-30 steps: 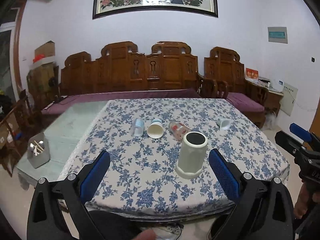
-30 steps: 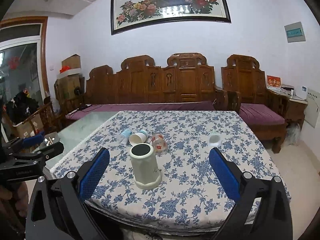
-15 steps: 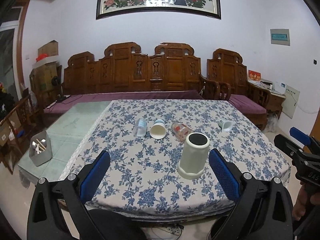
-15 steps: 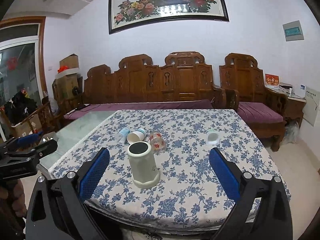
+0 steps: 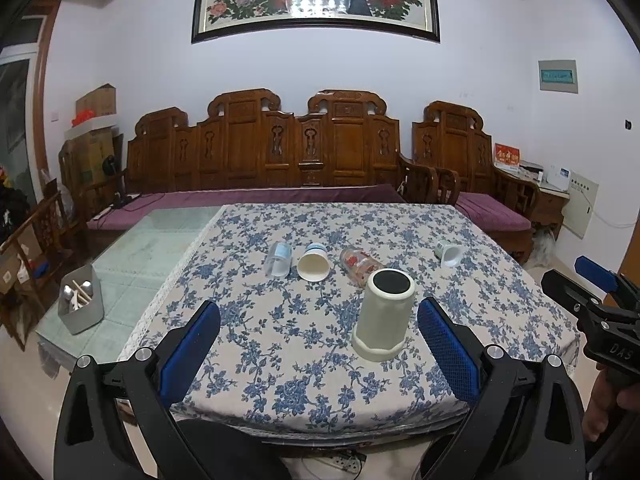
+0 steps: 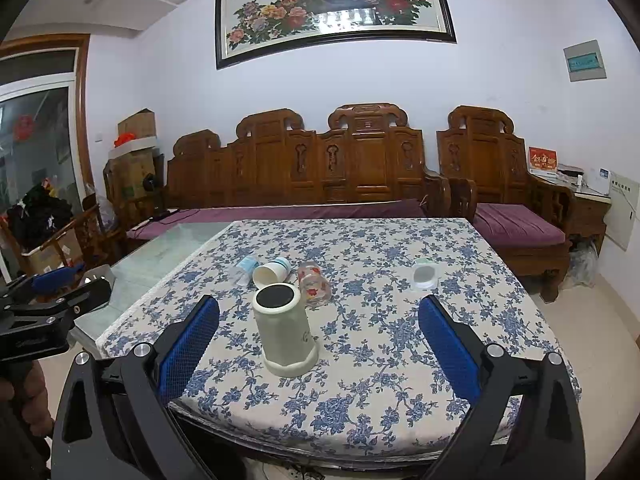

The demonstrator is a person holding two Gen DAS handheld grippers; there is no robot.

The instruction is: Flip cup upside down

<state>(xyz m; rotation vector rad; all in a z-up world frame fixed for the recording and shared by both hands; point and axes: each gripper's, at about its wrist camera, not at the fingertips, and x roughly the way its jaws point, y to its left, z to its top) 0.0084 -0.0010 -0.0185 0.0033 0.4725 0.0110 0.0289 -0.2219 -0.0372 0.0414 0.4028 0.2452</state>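
Note:
A tall cream cup point(image 5: 385, 314) stands rim-down with its dark base up on the blue-flowered tablecloth point(image 5: 280, 344); it also shows in the right wrist view point(image 6: 284, 330). Behind it lie a clear plastic cup point(image 5: 277, 259), a white paper cup point(image 5: 313, 267), a red-printed glass point(image 5: 359, 266) and a small white cup point(image 5: 449, 253), all on their sides. My left gripper point(image 5: 320, 340) is open and empty, short of the near table edge. My right gripper point(image 6: 319, 338) is open and empty too, also near the front edge.
A carved wooden sofa point(image 5: 304, 160) with purple cushions runs behind the table. A grey utensil box point(image 5: 80, 300) sits on the bare glass part of the table point(image 5: 132, 256) at left. A side cabinet point(image 6: 588, 216) stands at right.
Both views have shifted slightly; the grippers have drawn back a little from the table. The cups have not moved and both grippers stay open.

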